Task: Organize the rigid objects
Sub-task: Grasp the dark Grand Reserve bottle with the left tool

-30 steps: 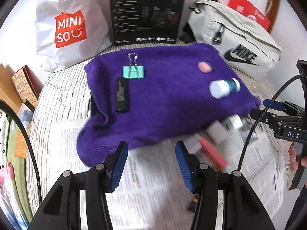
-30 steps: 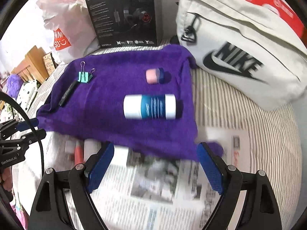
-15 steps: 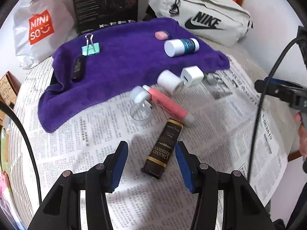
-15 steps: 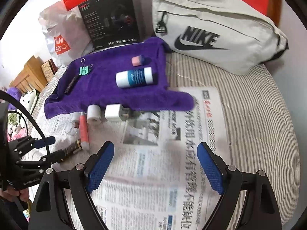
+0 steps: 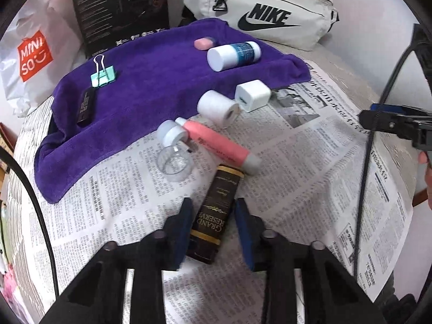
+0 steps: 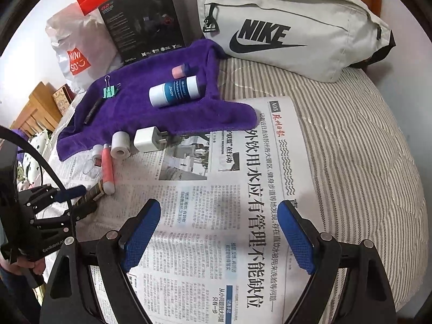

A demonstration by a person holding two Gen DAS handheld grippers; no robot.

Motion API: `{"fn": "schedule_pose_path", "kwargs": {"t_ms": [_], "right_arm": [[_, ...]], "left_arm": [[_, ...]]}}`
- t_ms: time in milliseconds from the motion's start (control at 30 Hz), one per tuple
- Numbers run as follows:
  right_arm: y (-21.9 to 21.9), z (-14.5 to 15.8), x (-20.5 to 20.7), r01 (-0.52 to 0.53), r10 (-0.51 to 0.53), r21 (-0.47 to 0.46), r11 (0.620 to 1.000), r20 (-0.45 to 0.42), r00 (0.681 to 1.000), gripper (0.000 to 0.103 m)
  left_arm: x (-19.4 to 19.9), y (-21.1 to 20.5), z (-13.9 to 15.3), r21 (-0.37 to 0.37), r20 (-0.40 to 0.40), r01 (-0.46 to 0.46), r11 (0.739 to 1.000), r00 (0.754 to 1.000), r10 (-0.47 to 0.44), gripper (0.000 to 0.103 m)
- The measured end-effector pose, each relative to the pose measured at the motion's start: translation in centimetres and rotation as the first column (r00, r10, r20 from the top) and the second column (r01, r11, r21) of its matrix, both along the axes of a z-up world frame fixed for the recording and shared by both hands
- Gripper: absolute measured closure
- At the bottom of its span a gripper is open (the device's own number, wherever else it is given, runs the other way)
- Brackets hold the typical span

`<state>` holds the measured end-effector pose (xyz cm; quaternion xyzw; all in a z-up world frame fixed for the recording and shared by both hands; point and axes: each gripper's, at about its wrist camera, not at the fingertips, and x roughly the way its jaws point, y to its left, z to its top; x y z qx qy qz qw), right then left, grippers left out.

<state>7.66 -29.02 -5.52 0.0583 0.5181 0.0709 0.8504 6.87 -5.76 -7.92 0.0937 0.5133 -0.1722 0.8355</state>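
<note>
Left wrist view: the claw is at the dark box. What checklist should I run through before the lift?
1. Dark box between the pads of the left claw, whose jaws have just been closing on it: ok.
2. Box square to the pads: not ok, it lies slanted.
3. Box clear of the pink tube: cannot tell, they lie very close.
4. Right claw open, nothing between its pads: ok.
5. Bare room on the purple towel: ok.
</note>
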Motion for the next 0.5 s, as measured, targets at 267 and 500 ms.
{"fn": "schedule_pose_path", "kwargs": {"t_ms": [267,500], "right_arm": [[1.4,-1.0,0.2,-0.036,0.036,-0.006,0.999,-0.023,0.999,0.015],[2.2,-1.7,0.4,-0.057,0.057,-0.004,0.998,-0.043,0.997,0.015]], "left_arm": [[-0.8,0.7,0.0,0.000,-0.008,-0.011,1.000,1.000,0.011,0.078],[0.0,0.3,-0.2,0.021,-0.016,0.010,1.000,1.000,-0.009,0.077]]}}
